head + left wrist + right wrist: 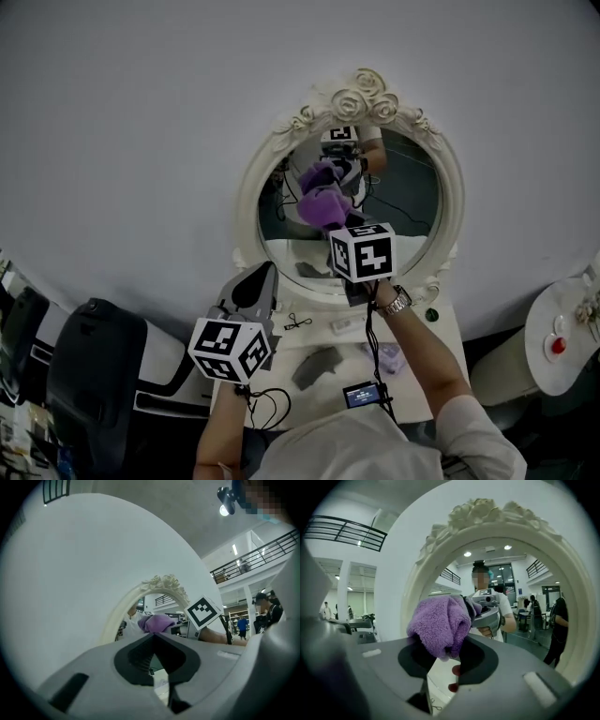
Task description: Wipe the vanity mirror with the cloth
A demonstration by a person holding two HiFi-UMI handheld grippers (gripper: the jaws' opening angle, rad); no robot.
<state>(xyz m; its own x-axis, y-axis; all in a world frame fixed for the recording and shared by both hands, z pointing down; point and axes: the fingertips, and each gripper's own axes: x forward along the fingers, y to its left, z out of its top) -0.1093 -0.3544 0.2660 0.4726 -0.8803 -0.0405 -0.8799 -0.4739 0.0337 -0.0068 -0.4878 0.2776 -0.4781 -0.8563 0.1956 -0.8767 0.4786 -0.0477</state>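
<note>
Cloth (439,620) between right gripper (440,651) fingers (478,660)

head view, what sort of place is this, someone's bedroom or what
Likely a mock vanity corner in a big open hall, not a home: the ornate vanity mirror sits behind a small white table, yet balcony railings and bystanders show beyond.

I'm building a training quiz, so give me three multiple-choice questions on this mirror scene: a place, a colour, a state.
1. Where is the held cloth? A at the mirror glass; B on the table; C in the left gripper.
2. The mirror frame's colour? A black; B cream; C red.
3. The right gripper is: A open, empty; B holding a cable; C shut on the cloth.
A, it meets its reflection; B, the carved frame is cream; C, its jaws pinch the purple cloth.
</note>
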